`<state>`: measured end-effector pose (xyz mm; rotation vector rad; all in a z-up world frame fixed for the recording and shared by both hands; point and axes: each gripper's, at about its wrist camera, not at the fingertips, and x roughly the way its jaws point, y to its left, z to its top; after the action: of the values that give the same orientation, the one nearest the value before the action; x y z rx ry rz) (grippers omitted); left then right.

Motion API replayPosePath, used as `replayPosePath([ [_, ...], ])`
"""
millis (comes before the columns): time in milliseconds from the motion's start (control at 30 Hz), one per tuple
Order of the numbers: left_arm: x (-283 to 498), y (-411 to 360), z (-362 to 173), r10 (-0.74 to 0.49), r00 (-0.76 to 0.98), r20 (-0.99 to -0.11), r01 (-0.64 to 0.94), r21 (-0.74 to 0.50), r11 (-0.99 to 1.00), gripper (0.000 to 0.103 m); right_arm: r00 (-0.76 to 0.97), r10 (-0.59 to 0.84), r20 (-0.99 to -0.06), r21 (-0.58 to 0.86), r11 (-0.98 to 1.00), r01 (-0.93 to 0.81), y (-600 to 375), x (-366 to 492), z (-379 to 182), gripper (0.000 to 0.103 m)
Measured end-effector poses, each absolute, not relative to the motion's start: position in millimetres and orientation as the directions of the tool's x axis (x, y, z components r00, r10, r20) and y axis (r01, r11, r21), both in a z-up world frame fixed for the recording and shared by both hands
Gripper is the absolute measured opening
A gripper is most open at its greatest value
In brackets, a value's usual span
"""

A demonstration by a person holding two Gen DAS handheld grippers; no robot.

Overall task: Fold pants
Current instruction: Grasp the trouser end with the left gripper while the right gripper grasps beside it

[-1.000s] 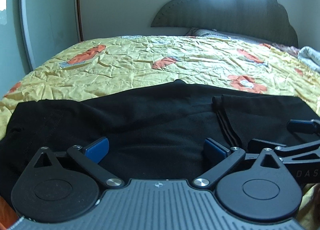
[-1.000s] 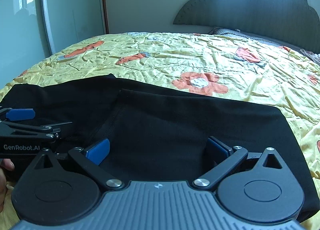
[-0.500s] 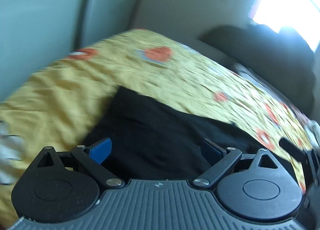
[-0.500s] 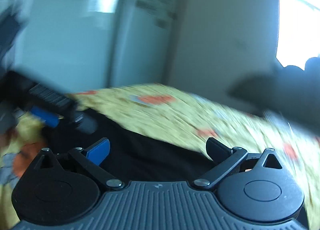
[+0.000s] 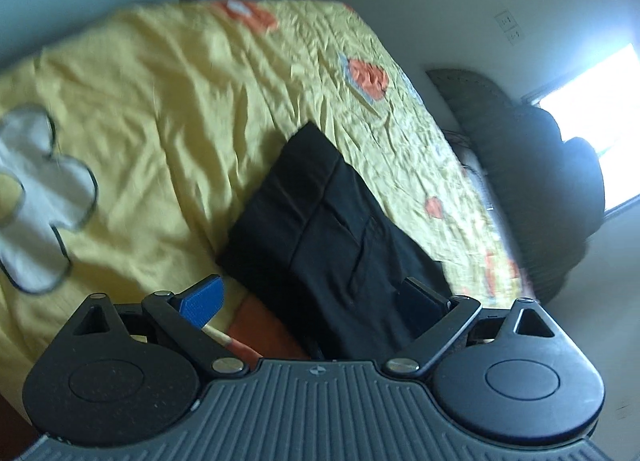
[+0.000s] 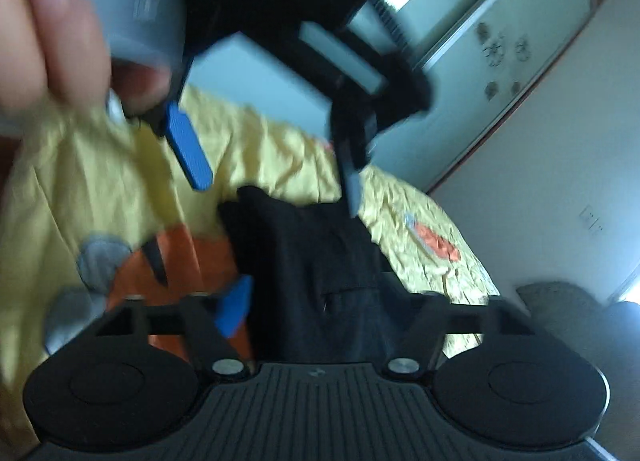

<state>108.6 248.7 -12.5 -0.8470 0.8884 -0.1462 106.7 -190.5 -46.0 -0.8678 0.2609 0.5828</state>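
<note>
The black pants (image 5: 332, 229) lie folded in a flat rectangle on the yellow bedspread (image 5: 160, 101). They also show in the blurred right wrist view (image 6: 312, 273). My left gripper (image 5: 316, 301) is open and empty, tilted, just over the near end of the pants. My right gripper (image 6: 332, 305) is open and empty, also over the pants' near end. The left gripper (image 6: 272, 177) shows in the right wrist view, held by a hand (image 6: 52, 33), its blue fingers (image 6: 188, 149) apart above the pants.
The bedspread has orange flowers (image 5: 368, 77) and a white flower (image 5: 36, 197). A dark padded headboard (image 5: 540, 161) stands at the far end under a bright window (image 5: 592, 117). A pale sliding wardrobe door (image 6: 460, 41) and a white wall (image 6: 560, 149) flank the bed.
Both grippers have swung sharply left and tilted, from facing the headboard across the pants to looking along the pants from one end. The left gripper now hangs in front of the right camera.
</note>
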Motion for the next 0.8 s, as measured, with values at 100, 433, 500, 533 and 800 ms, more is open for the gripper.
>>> replayPosePath([
  [100, 113, 254, -25, -0.514, 0.629, -0.584, -0.235, -0.773, 0.59, 0.096, 0.81, 0.346, -0.473, -0.682, 0.438, -0.585, -182, 105, -58, 0.051],
  [433, 125, 254, -59, -0.576, 0.638, -0.511, -0.298, -0.854, 0.427, 0.082, 0.879, 0.342, -0.332, -0.705, 0.529, -0.472, -181, 96, -52, 0.051],
  [500, 125, 257, -58, -0.558, 0.659, -0.505, -0.294, -0.855, 0.427, 0.071, 0.851, 0.371, -0.372, -0.66, 0.539, -0.523, -185, 94, -46, 0.05],
  [533, 124, 258, -59, -0.548, 0.666, -0.506, -0.297, -0.854, 0.427, 0.055, 0.839, 0.38, -0.389, -0.649, 0.534, -0.542, -186, 93, -45, 0.05],
  [800, 116, 258, -45, -0.53, 0.703, -0.474, -0.217, -0.853, 0.475, 0.027, 0.844, 0.347, -0.41, -0.722, 0.442, -0.532, -168, 91, -69, 0.049],
])
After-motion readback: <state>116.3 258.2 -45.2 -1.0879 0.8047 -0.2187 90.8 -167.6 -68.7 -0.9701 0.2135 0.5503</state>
